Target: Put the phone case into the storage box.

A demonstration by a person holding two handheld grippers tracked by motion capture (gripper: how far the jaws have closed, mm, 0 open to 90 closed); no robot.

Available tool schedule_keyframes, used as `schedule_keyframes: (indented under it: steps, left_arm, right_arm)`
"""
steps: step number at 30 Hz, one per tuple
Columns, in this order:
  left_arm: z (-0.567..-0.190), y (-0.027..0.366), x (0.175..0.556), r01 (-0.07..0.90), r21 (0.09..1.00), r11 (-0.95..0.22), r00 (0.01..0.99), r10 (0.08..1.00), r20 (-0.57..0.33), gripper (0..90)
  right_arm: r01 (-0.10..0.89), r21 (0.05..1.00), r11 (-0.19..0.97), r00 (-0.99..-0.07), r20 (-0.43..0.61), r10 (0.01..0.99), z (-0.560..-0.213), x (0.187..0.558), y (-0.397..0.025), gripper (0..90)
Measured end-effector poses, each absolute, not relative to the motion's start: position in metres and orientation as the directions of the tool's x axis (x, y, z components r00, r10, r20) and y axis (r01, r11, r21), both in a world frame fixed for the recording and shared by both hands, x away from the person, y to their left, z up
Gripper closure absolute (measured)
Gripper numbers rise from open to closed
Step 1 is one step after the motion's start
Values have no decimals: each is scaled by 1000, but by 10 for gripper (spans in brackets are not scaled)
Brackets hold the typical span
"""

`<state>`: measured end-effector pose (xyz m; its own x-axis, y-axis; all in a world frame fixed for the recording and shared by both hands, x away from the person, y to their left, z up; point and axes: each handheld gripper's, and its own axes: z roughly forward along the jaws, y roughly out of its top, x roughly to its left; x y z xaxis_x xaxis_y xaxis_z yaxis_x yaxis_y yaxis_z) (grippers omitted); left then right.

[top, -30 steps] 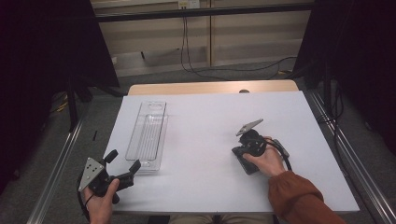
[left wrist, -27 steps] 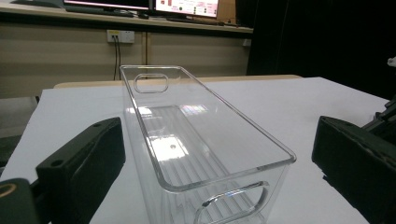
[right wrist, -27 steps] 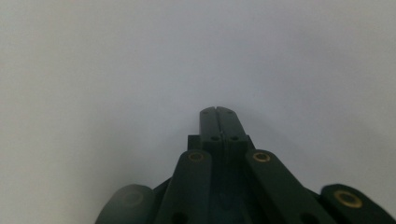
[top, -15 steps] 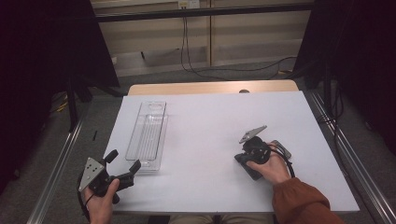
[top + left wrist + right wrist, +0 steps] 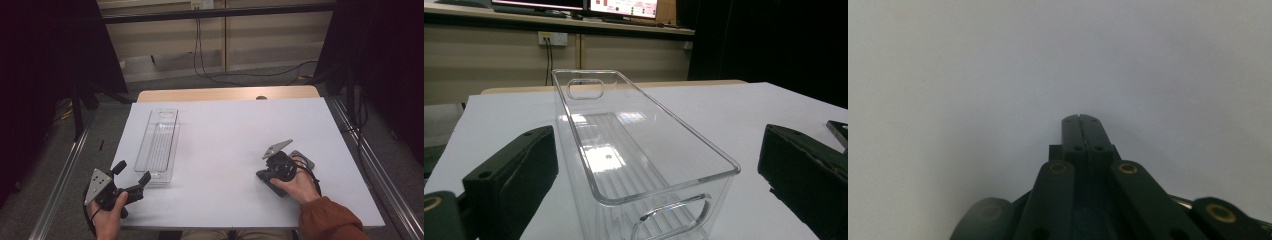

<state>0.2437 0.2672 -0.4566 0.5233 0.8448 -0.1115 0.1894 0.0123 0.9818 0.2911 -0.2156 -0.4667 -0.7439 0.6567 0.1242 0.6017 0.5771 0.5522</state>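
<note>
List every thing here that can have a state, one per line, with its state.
clear plastic bin: upright on the table, open-topped, nothing inside.
left gripper: open, jaws spread wide to either side of the bin's near end, not touching it.
right gripper: shut, jaws pressed together with nothing between them, pointed down at the white tabletop.

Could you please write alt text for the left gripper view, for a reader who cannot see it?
An empty clear plastic bin stands lengthwise on the white table, its near end between the wide-open jaws of the left gripper, which do not touch it. The bin has a handle cut-out at each end, and a beige wall with a power socket lies behind.
</note>
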Motion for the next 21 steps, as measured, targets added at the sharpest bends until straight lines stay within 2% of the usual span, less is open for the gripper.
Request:
schedule_keyframes:
  steps: [14,21]
  left_arm:
    - [-457,267,245,192,981,3,521,847,-105,28]
    - [-457,267,245,194,981,7,521,847,-109,27]
  right_arm:
    - [601,564,566,-746,142,651,-467,276,-229,900]
    - [580,651,490,-724,136,676,-449,274,-247,900]
